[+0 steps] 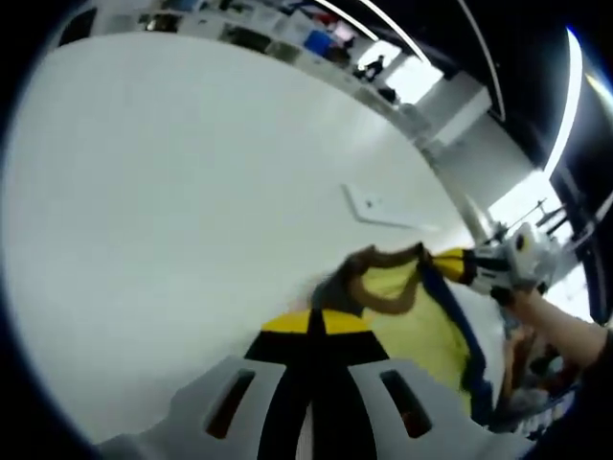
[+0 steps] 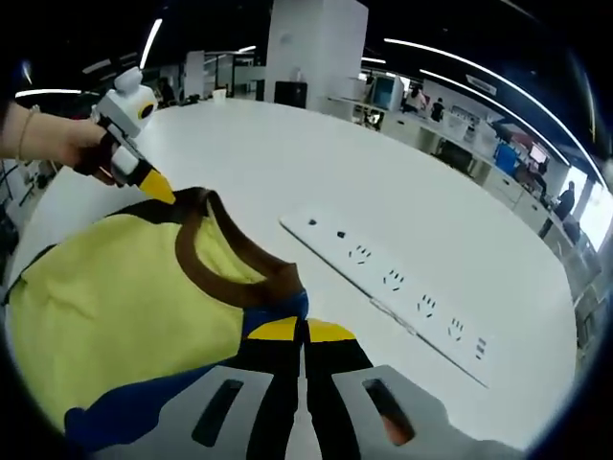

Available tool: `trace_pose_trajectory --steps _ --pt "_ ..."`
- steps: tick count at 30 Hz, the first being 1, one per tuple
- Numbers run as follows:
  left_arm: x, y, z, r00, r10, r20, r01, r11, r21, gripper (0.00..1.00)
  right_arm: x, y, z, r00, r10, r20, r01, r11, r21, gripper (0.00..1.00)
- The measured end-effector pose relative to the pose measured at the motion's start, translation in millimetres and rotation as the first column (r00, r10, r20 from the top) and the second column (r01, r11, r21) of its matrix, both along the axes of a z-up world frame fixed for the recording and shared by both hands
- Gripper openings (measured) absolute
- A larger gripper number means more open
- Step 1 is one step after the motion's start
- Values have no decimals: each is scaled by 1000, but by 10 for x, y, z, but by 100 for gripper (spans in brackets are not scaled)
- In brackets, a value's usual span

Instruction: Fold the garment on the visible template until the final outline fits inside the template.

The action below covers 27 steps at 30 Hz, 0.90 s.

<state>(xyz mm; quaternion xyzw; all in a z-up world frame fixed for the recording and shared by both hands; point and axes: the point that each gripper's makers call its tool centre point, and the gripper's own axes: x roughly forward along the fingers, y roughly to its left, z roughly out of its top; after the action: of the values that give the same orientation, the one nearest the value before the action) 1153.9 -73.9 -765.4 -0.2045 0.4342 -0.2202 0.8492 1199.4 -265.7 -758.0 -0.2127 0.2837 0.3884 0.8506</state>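
Note:
A yellow garment (image 2: 124, 297) with a brown collar (image 2: 215, 259) and blue trim hangs lifted over the white table (image 2: 287, 163). My right gripper (image 2: 303, 331) is shut on its blue shoulder edge beside the collar. The left gripper (image 2: 161, 190), held by a hand, pinches the far side of the collar. In the left gripper view my left gripper (image 1: 316, 316) is shut on the fabric, and the garment (image 1: 421, 326) stretches right to the right gripper (image 1: 450, 261), whose yellow tip holds the other side of the collar (image 1: 383, 287).
A long white power strip (image 2: 393, 278) lies on the table to the right of the garment; the same power strip (image 1: 383, 206) lies beyond the garment in the left gripper view. Office desks and shelves (image 2: 431, 105) stand beyond the table's far edge. A person's forearm (image 1: 565, 331) shows.

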Motion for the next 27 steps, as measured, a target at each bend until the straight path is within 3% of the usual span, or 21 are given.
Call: trace_pose_trajectory --steps 27 --pt "72 62 -98 999 -36 2 36 998 48 0 29 21 -152 998 55 28 -53 995 -85 2"
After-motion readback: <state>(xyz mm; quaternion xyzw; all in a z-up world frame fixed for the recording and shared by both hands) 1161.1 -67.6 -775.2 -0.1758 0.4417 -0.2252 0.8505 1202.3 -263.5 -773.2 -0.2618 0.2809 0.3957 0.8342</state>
